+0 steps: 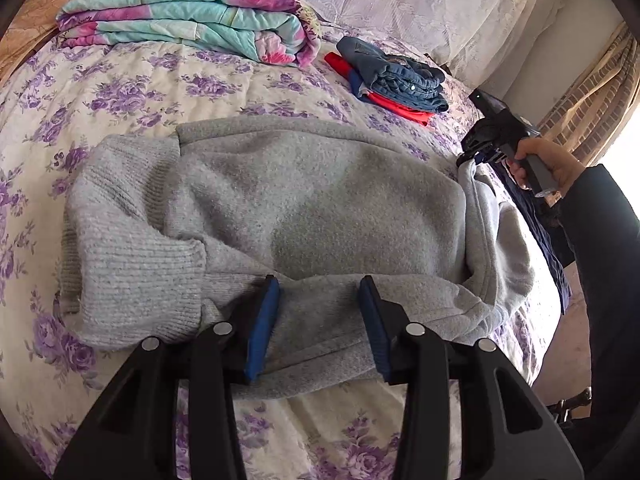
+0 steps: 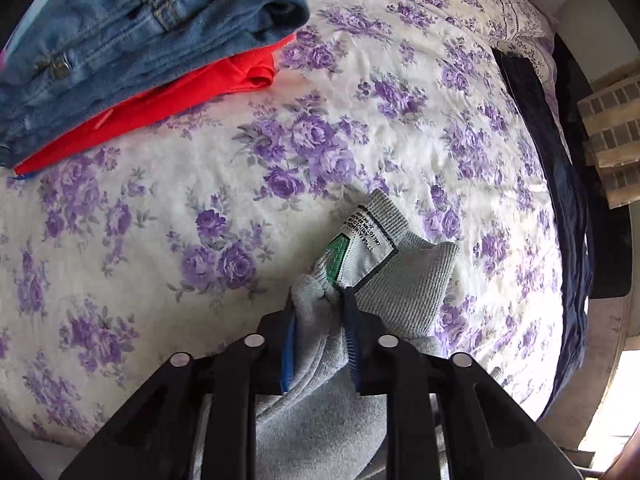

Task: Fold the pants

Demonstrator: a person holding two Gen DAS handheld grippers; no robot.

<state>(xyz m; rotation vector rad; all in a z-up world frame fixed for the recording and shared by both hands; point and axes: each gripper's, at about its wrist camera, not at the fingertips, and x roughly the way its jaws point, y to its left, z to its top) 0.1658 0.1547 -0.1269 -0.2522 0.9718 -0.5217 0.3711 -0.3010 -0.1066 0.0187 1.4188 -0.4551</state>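
Grey fleece pants [image 1: 304, 216] lie across the floral bedspread [image 1: 132, 92], already folded at least once: ribbed cuffs [image 1: 132, 264] stacked at the left end, body doubled into a compact block, waist end bunched at the right edge of the bed. Judgement: roughly mid-task; a further fold and squaring-up seem left, then likely transfer to the folded stack of jeans [image 1: 396, 76] over a red garment [image 1: 400, 110] further back. Left gripper [image 1: 319, 292]: jaws spread wide, pads on either side of the near edge of the pants, cloth between them but not pinched, so released. Right gripper [image 2: 320, 312]: jaws drawn in on a gathered wad of the waistband [image 2: 400, 280], care label [image 2: 362, 240] turned out just past the fingertips; clenched on the pants. In the left wrist view the right gripper sits at the far right with the grey cloth lifted up to it, the person's hand [image 1: 548, 164] on the handle. Folded floral quilt [image 1: 192, 12] lies well apart at the head of the bed; dark blue cloth [image 2: 560, 184] hangs along the bed's right edge
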